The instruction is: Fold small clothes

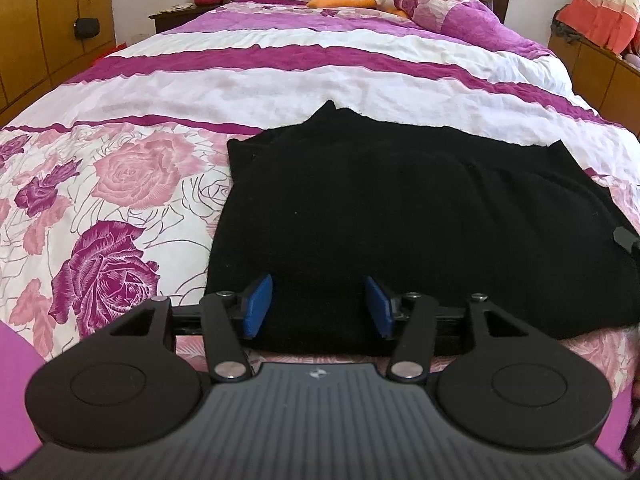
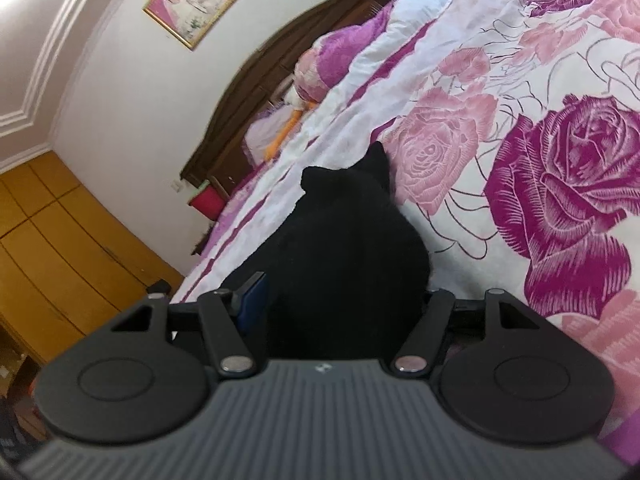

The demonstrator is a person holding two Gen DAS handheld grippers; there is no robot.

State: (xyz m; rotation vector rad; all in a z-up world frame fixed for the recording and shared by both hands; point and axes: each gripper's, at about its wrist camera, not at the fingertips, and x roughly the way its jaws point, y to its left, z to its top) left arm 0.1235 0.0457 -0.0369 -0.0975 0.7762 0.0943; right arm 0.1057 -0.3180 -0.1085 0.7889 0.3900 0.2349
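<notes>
- Now we hold our left gripper (image 1: pixel 318 306) with its blue pads (image 1: pixel 258 306) spread wide over the near edge of the black garment (image 1: pixel 400 216), gripping nothing.
- We see the garment lying flat on the floral bedspread (image 1: pixel 120 184).
- Our right gripper (image 2: pixel 340 304) is tilted; black cloth hides its right finger, so we cannot tell its state.

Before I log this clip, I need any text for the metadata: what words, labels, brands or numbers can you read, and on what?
No readable text in either view.
Left gripper body: a small round emblem, no legible letters.
Right gripper body: the same emblem, blurred.
Framed picture on the wall: too blurred to show any writing.
Black garment: no visible label.
</notes>
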